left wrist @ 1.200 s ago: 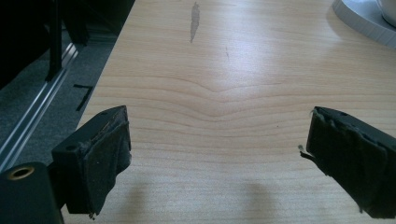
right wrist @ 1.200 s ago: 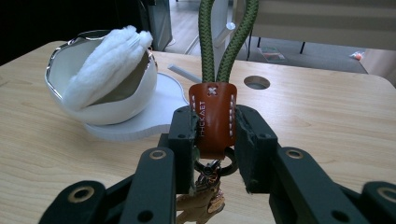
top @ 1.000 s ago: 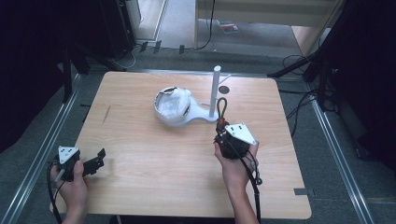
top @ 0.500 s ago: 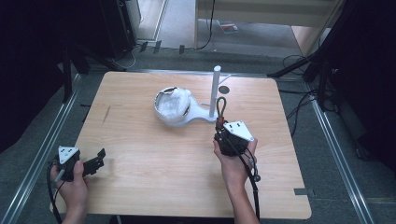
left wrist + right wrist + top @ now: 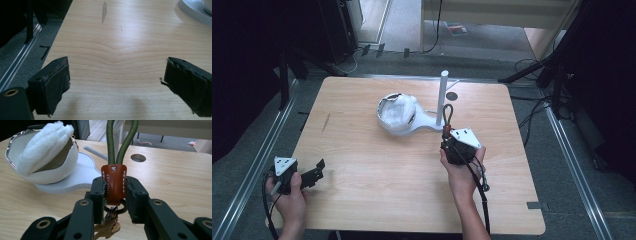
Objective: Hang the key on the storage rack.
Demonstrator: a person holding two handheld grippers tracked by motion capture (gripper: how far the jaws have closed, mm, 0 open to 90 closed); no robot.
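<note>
One keychain (image 5: pixel 115 183), clamped in the right gripper (image 5: pixel 115 200). One white stand (image 5: pixel 412 125), one bowl (image 5: pixel 396 111). One left gripper (image 5: pixel 116 85), jaws apart, holding nothing.

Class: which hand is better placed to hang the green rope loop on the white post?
Right: its tongs grip the brown leather tab of the green rope keychain by the white upright post; the left tongs are empty, far away.

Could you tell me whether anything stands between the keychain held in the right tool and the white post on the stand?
Nothing visible does. The right tool grips the keychain by its leather tab, and only bare table lies between it and the white post just beyond.
</note>
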